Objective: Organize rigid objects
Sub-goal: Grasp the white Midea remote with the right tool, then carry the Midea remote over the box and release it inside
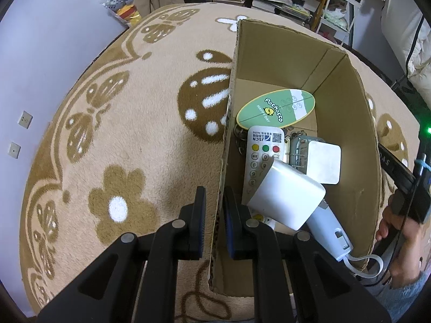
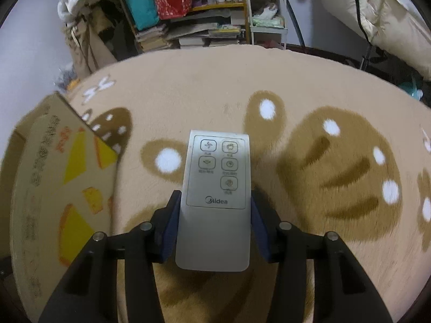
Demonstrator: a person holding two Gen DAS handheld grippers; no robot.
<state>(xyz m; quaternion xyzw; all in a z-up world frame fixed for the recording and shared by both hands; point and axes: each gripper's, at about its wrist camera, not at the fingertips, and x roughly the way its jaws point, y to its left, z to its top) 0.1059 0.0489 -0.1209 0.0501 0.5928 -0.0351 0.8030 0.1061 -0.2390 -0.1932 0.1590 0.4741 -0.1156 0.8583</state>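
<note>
My left gripper (image 1: 214, 196) is shut on the near left wall of an open cardboard box (image 1: 227, 140), one finger outside and one inside. The box holds a green oval Pochacco case (image 1: 276, 109), a white JSCN remote (image 1: 260, 156), a white hair dryer (image 1: 291, 204), a white square adapter (image 1: 324, 162) and a metal part (image 1: 297, 145). My right gripper (image 2: 214, 202) is shut on a silver Midea remote (image 2: 216, 188) and holds it above the rug. The box's printed outer wall (image 2: 62, 177) shows at the left of the right wrist view.
A beige rug with brown flower and mushroom patterns (image 1: 121, 134) covers the floor. Shelves with books and bottles (image 2: 199, 27) stand at the back. Bedding (image 2: 377, 13) lies at the far right. The right hand and its gripper (image 1: 404, 196) show beside the box's right wall.
</note>
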